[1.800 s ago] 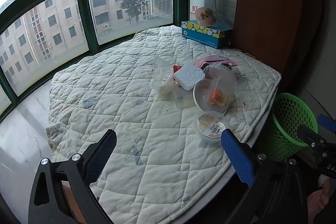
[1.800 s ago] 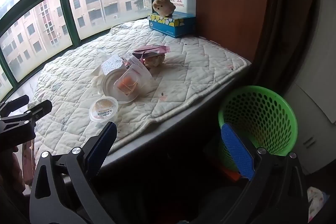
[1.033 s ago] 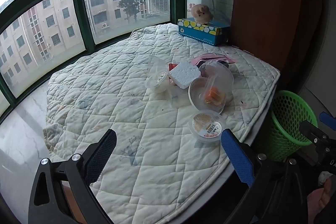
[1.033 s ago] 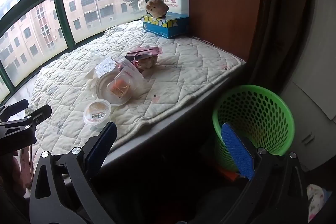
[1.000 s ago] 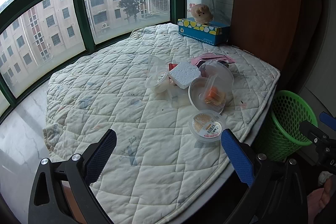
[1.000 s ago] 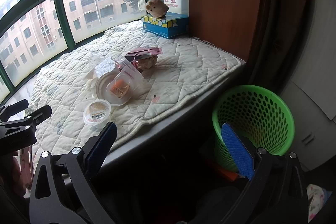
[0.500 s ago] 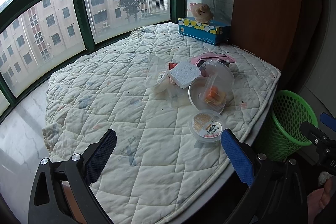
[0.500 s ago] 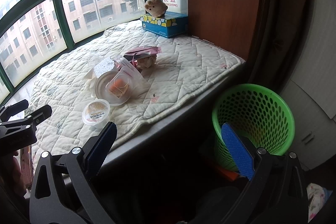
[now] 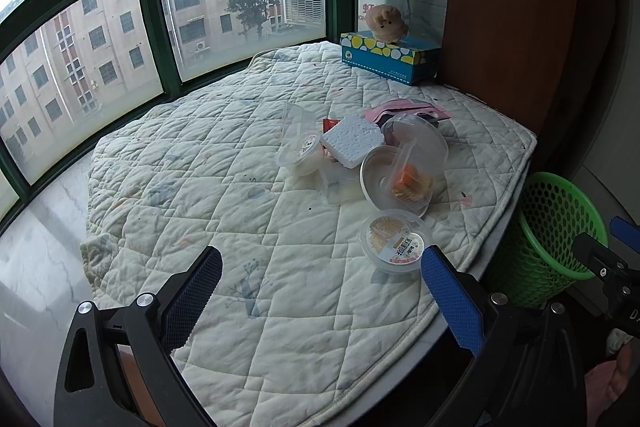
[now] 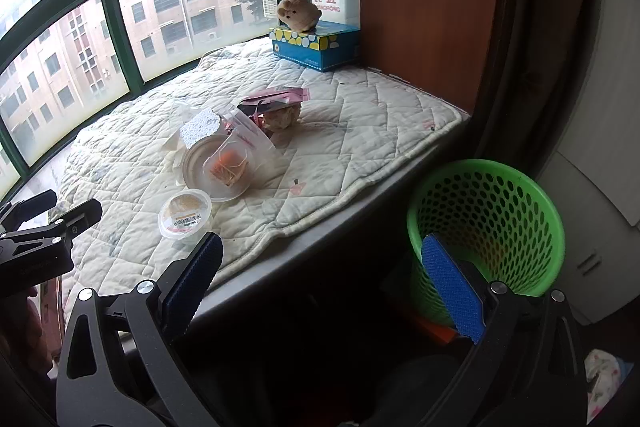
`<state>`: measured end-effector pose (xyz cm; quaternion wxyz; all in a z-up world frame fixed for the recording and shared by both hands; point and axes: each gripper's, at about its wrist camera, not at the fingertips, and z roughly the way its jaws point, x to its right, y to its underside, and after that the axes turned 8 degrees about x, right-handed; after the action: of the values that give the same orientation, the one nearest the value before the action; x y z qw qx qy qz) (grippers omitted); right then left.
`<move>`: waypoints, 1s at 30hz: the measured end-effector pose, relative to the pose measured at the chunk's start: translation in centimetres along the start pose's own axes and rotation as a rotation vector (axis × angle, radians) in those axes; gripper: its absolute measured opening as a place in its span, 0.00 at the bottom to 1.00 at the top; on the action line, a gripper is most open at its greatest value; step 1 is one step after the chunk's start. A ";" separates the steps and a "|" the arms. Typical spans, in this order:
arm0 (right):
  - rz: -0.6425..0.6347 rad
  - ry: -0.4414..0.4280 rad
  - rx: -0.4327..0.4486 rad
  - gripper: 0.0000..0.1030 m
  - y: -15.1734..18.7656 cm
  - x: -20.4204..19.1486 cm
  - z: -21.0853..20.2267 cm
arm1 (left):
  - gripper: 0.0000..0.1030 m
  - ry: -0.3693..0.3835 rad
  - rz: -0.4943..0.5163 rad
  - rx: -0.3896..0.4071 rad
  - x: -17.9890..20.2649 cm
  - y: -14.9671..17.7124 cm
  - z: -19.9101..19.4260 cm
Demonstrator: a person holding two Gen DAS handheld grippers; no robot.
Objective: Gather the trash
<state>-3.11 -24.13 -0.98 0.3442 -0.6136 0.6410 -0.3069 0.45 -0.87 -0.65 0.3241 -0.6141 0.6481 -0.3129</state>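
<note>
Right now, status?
Left gripper open, empty; right gripper open, empty. Small round labelled plastic cup nearest, untouched. Green mesh plastic basket unobstructed.

both wrist views face the quilted mat [image 9: 248,163], sharing it.

Window ledge, covered by a quilted pad [image 9: 224,163] — white, faint print, small dark specks.

On the pad, right half: a cluster of trash. Nearest the front edge, a sealed cup [image 9: 394,241] with printed lid, standing apart. Behind it a clear tub [image 9: 404,173] on its side, orange scrap inside. Touching that, a foam block [image 9: 352,141] and a second cup [image 9: 302,155], tilted. Pink wrapper [image 9: 404,107] at the back of the cluster.

Far corner — blue tissue box [image 9: 388,57], well apart, by the wood panel.
</note>
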 end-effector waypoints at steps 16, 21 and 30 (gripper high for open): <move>0.010 -0.005 -0.009 0.96 0.0 0.2 0.7 | 0.94 -0.001 0.000 -0.002 -0.1 0.0 0.1; 0.011 -0.008 -0.009 0.96 -0.1 0.3 0.9 | 0.94 -0.002 0.002 -0.004 -0.2 0.2 0.0; 0.003 -0.019 -0.007 0.96 -1.0 0.6 1.6 | 0.94 -0.006 -0.001 -0.009 -0.7 0.6 0.2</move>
<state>-1.23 -24.69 -1.10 0.3484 -0.6167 0.6396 -0.2985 0.29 -0.16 -1.18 0.3232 -0.6167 0.6482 -0.3084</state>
